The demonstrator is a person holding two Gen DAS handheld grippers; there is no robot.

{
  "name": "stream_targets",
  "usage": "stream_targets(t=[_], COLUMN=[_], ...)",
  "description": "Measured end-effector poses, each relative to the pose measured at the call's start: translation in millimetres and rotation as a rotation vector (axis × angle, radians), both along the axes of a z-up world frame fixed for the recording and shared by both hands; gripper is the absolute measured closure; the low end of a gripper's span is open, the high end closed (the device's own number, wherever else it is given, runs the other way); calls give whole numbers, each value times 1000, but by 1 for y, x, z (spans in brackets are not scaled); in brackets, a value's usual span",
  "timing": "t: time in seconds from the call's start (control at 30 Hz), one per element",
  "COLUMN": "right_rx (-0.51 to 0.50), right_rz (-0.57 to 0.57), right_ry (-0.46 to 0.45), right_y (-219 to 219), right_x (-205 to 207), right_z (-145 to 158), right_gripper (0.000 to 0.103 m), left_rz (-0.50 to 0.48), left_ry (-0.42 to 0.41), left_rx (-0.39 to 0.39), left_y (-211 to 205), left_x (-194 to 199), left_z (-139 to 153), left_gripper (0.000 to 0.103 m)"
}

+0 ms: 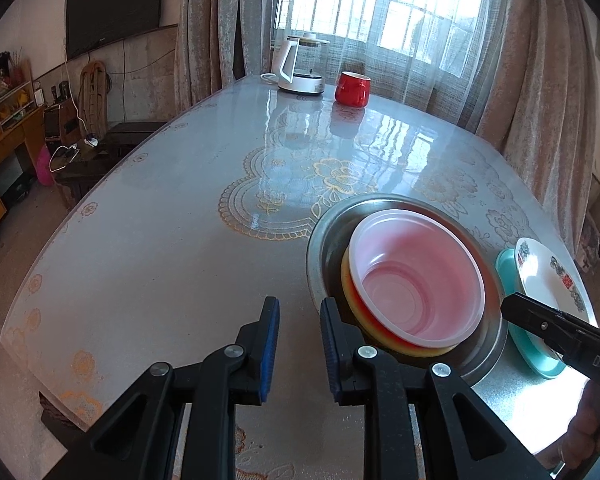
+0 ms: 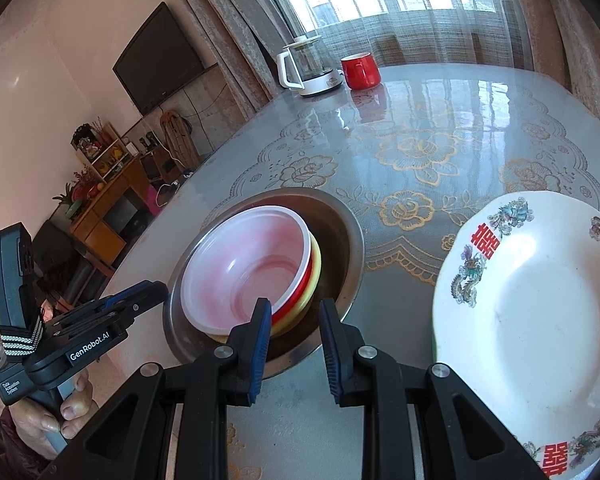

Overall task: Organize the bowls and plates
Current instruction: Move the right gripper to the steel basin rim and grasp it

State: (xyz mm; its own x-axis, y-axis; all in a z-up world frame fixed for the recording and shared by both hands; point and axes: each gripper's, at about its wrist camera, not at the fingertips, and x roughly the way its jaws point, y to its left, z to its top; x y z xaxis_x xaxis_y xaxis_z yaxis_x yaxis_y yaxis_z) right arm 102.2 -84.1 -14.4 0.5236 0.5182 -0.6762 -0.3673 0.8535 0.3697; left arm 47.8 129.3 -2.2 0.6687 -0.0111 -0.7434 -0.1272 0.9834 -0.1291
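Taking the steel basin [image 1: 320, 248] as the landmark, the scene runs left to right across a glossy table [image 1: 172, 240] covered in a grey cloth with gold flower patterns.

Left of the basin, close to its near-left rim, sits the left gripper [image 1: 299, 350]. Its 2 blue-padded jaws stand nearly together with only a narrow gap, and nothing is between them; bare tabletop shows through the gap. In the right wrist view the same tool appears at the basin's left edge, with a hand [image 2: 56, 416] wrapped around its handle.

Inside the basin rests a nest of 3 bowls, tipped slightly toward the near side: a translucent white bowl [image 1: 416, 276] on top, a red bowl [image 2: 296, 306] showing as a thin band under it, and a yellow bowl [image 1: 354, 308] beneath that.

Just in front of the basin, at its near rim, the right gripper [image 2: 294, 346] is held. Its jaws are also close together, with a small gap that frames the basin's rim and holds nothing.

Right of the basin, just beside it, lies a white plate [image 2: 540, 312] printed with red characters and dragon motifs. It sits on a teal plate [image 1: 534, 354], whose edge peeks out underneath in the left wrist view.

Far behind the basin, near the curtained window, stand a white kettle [image 1: 296, 66] and, to its right, a red mug [image 1: 352, 88].
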Motion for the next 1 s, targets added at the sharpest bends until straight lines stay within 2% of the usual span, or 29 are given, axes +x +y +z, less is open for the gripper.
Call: stream_targets(t=[0.3, 0.5, 0.67, 0.77, 0.87, 1.0], right_rx=[0, -5, -3, -7, -12, -20], right_rz=[-41, -44, -51, -56, -63, -70], right_ry=[36, 48, 59, 57, 55, 43], right_y=[-10, -8, -9, -10, -13, -14], right_x=[4, 6, 11, 12, 16, 18], right_z=[-8, -12, -14, -13, -12, -9], right_gripper=[77, 77, 73, 72, 72, 72], left_rz=[32, 51, 72, 85, 66, 35], left_ry=[9, 25, 21, 15, 23, -9], left_rx=[-21, -68, -94, -137, -224, -243], left_y=[14, 25, 31, 38, 43, 40], left_x=[0, 1, 0, 0, 0, -2], left_z=[-7, -17, -24, -25, -26, -18], left_gripper=[81, 80, 73, 71, 68, 68])
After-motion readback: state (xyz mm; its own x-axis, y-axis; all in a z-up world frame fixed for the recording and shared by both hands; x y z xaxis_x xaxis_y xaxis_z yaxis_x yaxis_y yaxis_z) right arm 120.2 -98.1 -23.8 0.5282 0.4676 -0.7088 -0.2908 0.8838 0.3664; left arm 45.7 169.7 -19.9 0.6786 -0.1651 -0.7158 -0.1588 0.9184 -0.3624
